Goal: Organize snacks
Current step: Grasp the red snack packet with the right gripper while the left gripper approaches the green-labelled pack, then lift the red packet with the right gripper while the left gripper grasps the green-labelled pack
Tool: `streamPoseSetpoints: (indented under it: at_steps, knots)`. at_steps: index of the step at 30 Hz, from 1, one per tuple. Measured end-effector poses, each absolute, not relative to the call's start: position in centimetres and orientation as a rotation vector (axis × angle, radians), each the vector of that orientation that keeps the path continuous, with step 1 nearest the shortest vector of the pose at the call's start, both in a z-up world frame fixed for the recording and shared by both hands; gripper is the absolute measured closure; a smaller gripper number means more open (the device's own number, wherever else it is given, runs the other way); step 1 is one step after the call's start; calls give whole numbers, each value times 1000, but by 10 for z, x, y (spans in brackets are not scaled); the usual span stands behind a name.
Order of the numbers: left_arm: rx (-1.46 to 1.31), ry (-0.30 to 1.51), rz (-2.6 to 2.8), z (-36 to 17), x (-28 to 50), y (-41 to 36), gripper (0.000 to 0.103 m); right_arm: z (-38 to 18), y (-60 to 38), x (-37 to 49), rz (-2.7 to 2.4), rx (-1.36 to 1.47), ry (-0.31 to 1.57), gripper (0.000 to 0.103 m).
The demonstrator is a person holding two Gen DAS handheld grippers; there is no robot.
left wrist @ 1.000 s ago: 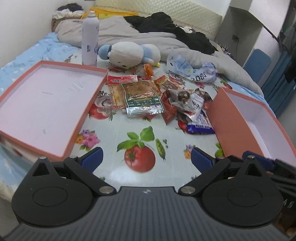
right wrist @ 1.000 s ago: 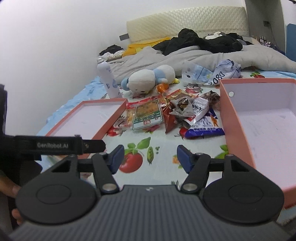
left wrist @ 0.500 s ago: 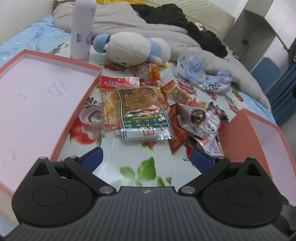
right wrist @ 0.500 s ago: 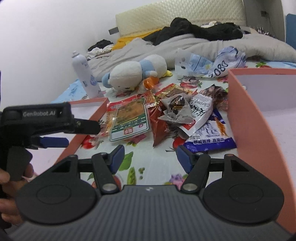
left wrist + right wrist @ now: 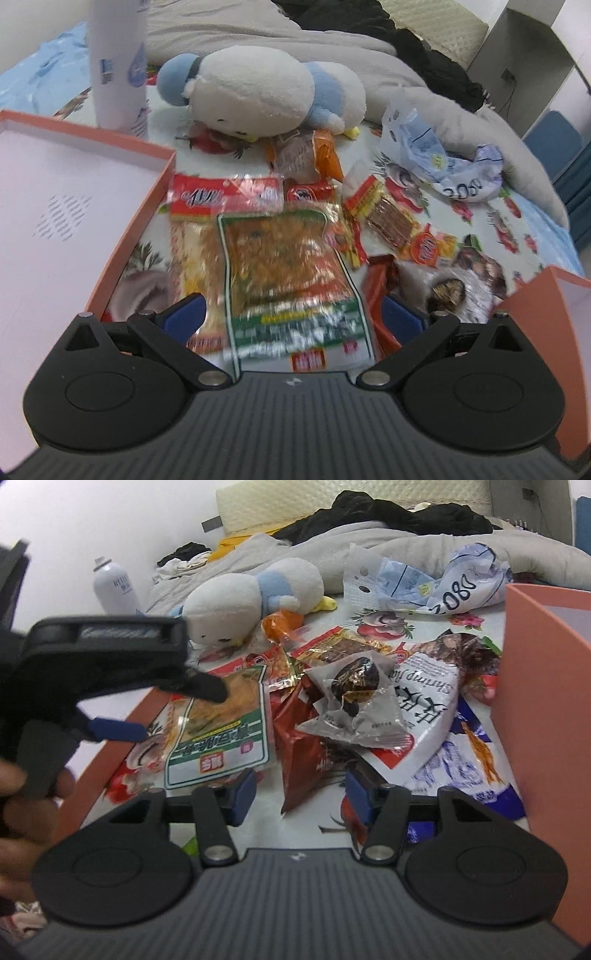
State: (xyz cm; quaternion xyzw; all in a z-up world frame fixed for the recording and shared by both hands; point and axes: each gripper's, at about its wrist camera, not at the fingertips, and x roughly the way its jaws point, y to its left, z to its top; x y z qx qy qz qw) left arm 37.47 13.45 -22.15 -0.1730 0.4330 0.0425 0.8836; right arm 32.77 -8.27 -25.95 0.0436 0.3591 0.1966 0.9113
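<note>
A pile of snack packets lies on the flowered cloth between two orange boxes, the left box [image 5: 140, 229] and the right box [image 5: 517, 664]. My left gripper [image 5: 291, 315] is open, low over the green-edged packet [image 5: 284, 266], with a blue pad on each side of it. In the right wrist view the left gripper [image 5: 181, 710] hovers above that same packet [image 5: 221, 723]. My right gripper [image 5: 300, 794] is closing, and the lower corner of a dark red packet [image 5: 310, 746] lies between its pads, which do not press on it. A clear packet with a dark sweet [image 5: 354, 705] rests on top.
A white and blue plush toy [image 5: 258, 92] and a white spray bottle [image 5: 118, 62] stand behind the pile. A crumpled plastic bag [image 5: 454, 162] lies at the back right. A shrimp snack bag [image 5: 443, 731] leans against the right box. Grey quilt and black clothes cover the bed beyond.
Both grippers have moved forward and down onto the snack pile. The left one now straddles the green-edged packet. The right jaws have narrowed around the dark red packet's corner.
</note>
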Motion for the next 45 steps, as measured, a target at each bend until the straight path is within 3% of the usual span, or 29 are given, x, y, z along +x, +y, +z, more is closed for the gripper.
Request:
streamPoseSetpoints:
  at_steps: [7,13,18,20,27,29,33,35,38,45]
  knots:
    - [-315,929,99,-246,408,132,1,-271,-75,344,375,82,744,46]
    - [-311,894,104,-258,408,131,1,-273,-71,348,372,71,729,65]
    - [-257,876,114,-259,401,126,8,-270,-70,342,364,38,728,66]
    - [-240,872,127,-257,397,125,18,-268,-72,338,369,38,733,66]
    - [-261,862,128,-254,373,125,37,-265,-79,310,384,32,760,67]
    - [-253,860,141,-253,365,123,54,-264,-81,301,389,28,769,67]
    - [-214,868,147,-252,349,115,74,-259,-87,284,395,24,777,66]
    - [-206,875,144,-251,340,112,91,-255,-92,275,398,30,779,67]
    - [-240,885,126,-251,323,111,98,-249,-101,263,394,34,779,67]
    - [-301,890,108,-241,267,105,102,-242,-122,228,398,33,800,67]
